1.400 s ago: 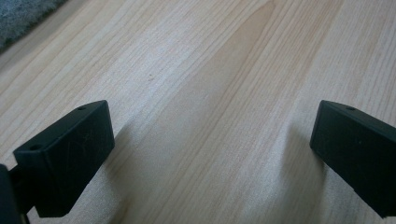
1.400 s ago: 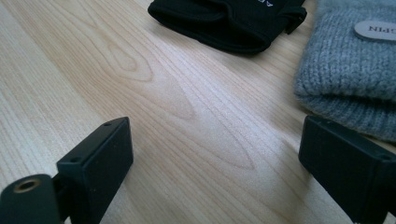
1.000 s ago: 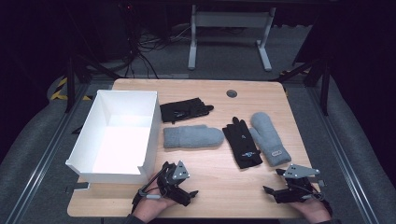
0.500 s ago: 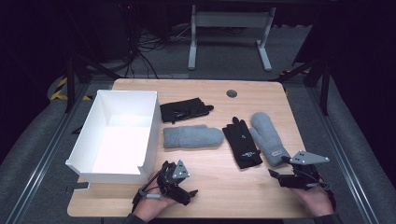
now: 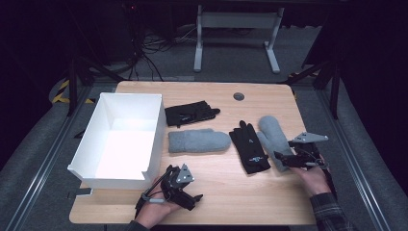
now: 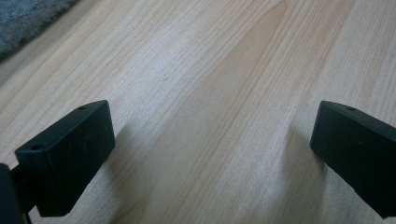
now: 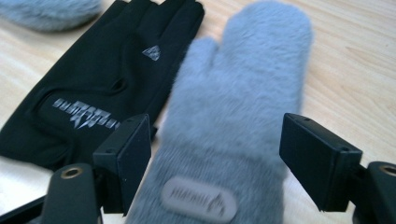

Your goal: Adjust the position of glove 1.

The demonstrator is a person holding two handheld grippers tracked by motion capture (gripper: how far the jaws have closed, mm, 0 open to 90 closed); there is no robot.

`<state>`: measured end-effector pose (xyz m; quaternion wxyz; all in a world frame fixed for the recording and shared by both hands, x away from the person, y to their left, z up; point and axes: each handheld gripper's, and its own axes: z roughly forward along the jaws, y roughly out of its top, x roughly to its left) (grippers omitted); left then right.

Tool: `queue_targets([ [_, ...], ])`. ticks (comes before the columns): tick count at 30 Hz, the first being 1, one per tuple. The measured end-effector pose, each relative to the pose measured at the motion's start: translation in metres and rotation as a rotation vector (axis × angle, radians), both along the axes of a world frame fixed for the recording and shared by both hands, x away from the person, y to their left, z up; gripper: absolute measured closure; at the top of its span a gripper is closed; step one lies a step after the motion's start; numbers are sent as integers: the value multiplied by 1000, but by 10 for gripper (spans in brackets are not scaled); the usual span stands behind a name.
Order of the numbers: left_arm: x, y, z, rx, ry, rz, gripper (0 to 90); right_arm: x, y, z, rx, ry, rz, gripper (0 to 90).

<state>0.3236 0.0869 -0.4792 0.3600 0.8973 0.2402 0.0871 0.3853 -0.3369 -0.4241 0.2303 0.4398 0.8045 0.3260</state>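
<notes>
- Straddling the grey mitten (image 7: 233,140) cuff, lower right of the high view, our right gripper (image 7: 215,154) stands wide, pads seemingly clear.
- Our left gripper (image 6: 210,144) stands wide over bare table (image 6: 210,70).

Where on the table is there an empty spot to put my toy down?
Bare wood lies along the near edge between the left gripper and right gripper, and at the far right corner. The middle is crowded with gloves, from the white box to the grey mitten.

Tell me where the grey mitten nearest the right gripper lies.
In the high view the grey mitten lies at the table's right, beside the black glove, its cuff between the open right gripper jaws.
</notes>
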Motion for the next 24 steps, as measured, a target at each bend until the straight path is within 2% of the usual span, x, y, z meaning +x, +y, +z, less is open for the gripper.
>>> queue_targets([
  [11, 0, 0, 0, -1, 1, 1, 3, 24, 4, -10, -7, 25, -17, 258],
  [15, 0, 0, 0, -1, 3, -3, 2, 30, 6, -16, -14, 37, -21, 292],
  [19, 0, 0, 0, -1, 3, -3, 1, 33, 4, -20, 1, 65, -22, 358],
  [24, 0, 0, 0, -2, 0, 0, 3, 34, 3, -22, 3, 88, -13, 510],
])
